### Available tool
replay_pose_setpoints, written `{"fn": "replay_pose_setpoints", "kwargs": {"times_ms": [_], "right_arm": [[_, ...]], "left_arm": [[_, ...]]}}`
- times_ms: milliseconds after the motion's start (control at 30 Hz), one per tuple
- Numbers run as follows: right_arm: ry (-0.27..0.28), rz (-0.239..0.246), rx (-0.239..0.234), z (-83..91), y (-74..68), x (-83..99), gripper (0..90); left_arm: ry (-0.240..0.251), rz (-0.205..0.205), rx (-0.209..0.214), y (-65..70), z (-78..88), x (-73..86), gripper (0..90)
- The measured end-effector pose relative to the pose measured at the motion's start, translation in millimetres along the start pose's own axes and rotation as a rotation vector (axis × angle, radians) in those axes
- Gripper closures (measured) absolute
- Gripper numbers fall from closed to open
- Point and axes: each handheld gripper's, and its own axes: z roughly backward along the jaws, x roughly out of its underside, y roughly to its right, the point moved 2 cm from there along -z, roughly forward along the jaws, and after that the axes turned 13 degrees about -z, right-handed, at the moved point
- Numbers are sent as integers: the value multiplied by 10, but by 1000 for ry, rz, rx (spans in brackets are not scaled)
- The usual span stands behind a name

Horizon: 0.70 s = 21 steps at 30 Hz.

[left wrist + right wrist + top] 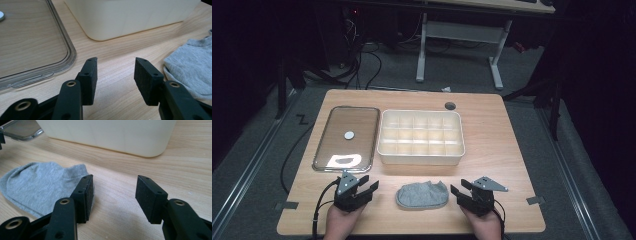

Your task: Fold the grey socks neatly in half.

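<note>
Wooden table [492, 125] looks staged: grey sock [422, 195] at six o'clock of the divided box [421, 137], and I've parked left tool [362, 189] and right tool [464, 192] flanking it, both gaping, probably to pinch each end.

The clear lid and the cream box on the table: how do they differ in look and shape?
The clear lid is see-through and flat, with a small white disc on it; the cream box is opaque, has tall walls and is split into many small compartments. The lid lies left of the box. Both are rounded rectangles resting on the wooden table.
</note>
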Motion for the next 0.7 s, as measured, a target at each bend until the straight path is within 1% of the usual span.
{"fn": "replay_pose_setpoints", "kwargs": {"times_ms": [100, 167, 300, 367, 433, 467, 500, 567, 667, 700], "right_arm": [[-1, 5, 7, 0, 3, 8, 490], [2, -2, 10, 16, -10, 18, 493], [-4, 17, 21, 17, -27, 33, 493], [-8, 19, 23, 16, -35, 35, 493], [-15, 7, 22, 5, -58, 37, 509], [-17, 17, 19, -2, -66, 37, 512], [-17, 17, 19, -2, -66, 37, 512], [-34, 24, 10, -20, -111, 46, 516], [-45, 17, -4, -30, -142, 50, 526], [-48, 18, -9, -34, -154, 53, 528]], "left_arm": [[-1, -3, 6, 23, -8, -2, 535], [-3, -11, 9, 46, -15, -3, 529], [-2, -26, 15, 82, -12, -11, 525], [3, -30, 16, 98, -4, -21, 525], [5, -29, 23, 124, -6, -25, 521], [5, -31, 27, 141, -13, -25, 521], [5, -31, 27, 141, -13, -25, 521], [-1, -46, 51, 205, -38, -38, 523], [3, -60, 82, 286, -54, -65, 531], [3, -60, 82, 286, -54, -65, 539]]}}
